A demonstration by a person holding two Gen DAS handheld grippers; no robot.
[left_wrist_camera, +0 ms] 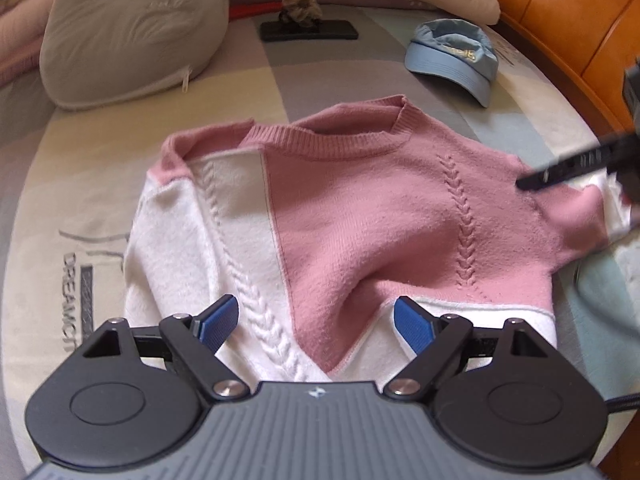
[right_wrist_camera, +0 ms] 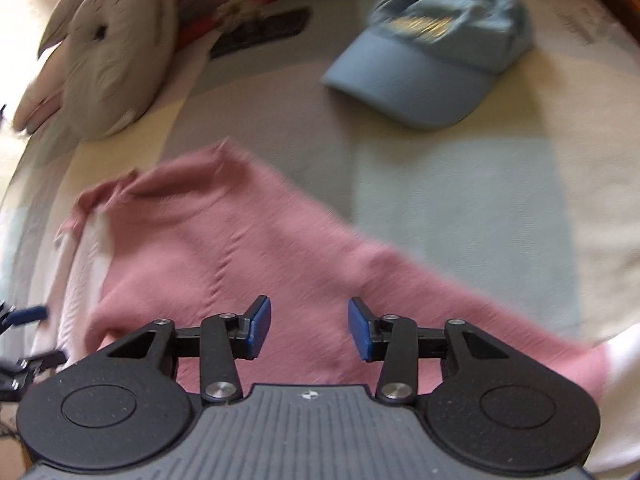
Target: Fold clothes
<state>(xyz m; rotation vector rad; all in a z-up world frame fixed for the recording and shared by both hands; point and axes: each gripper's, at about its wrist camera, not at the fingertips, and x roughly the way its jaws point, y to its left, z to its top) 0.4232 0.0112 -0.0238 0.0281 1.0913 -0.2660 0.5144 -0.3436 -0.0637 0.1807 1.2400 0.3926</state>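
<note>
Sweater [left_wrist_camera: 360, 216] lies beneath open left hand-held gripper [left_wrist_camera: 316, 326] on bed [left_wrist_camera: 48, 208]

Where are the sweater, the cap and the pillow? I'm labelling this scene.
sweater [left_wrist_camera: 360, 216]: left wrist view, pink chest panel.
cap [right_wrist_camera: 404, 92]: right wrist view, on its brim.
pillow [left_wrist_camera: 128, 40]: left wrist view, middle of its grey face.

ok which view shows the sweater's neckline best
The left wrist view. There the pink and white sweater lies sharp and nearly whole, with its ribbed collar in plain sight. The right wrist view is blurred: it shows mainly the pink body and one sleeve, and the collar is only a smeared edge.
</note>
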